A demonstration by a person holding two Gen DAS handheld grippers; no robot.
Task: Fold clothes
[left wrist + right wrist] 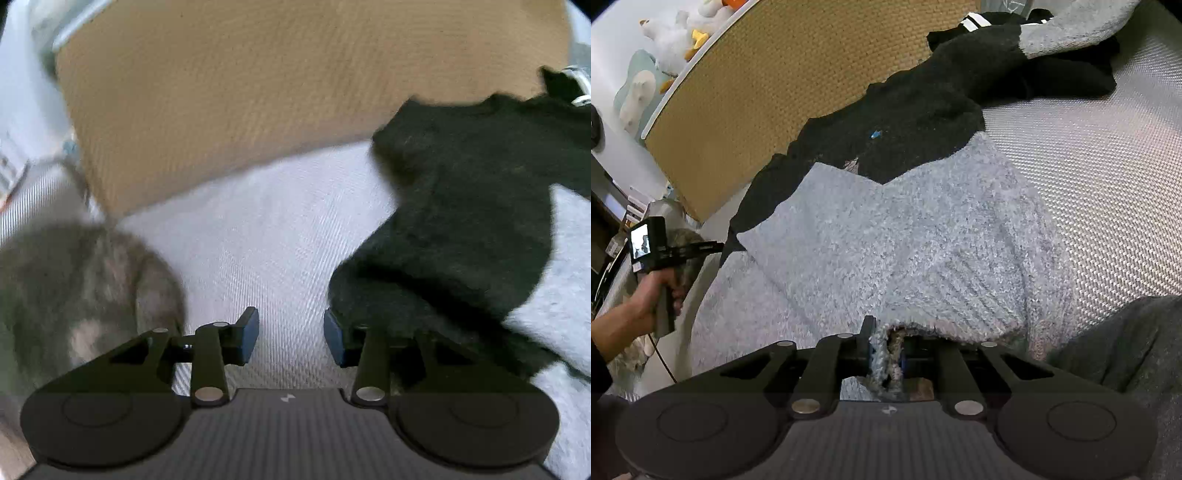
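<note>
Both grippers are seen over a bed with a white woven bed cover [1108, 155]. On the right gripper [885, 363], the two fingers are pressed together on the edge of a fuzzy grey and black sweater [905, 236], and a bunch of grey knit is pinched between the blue pads [903, 363]. Most of the sweater is spread out on the bed in front of this gripper, with the grey part near and the black part farther away, up against a tan headboard [768, 92].

On the left gripper [291, 334], the fingers are held apart and nothing is gripped. White cover is seen between them. The black part of the sweater [461, 221] lies just beside its right finger. In the right wrist view, this gripper [713, 245] is held by a hand [646, 295] at the left side of the bed. Soft toys [676, 33] are seen behind the headboard.
</note>
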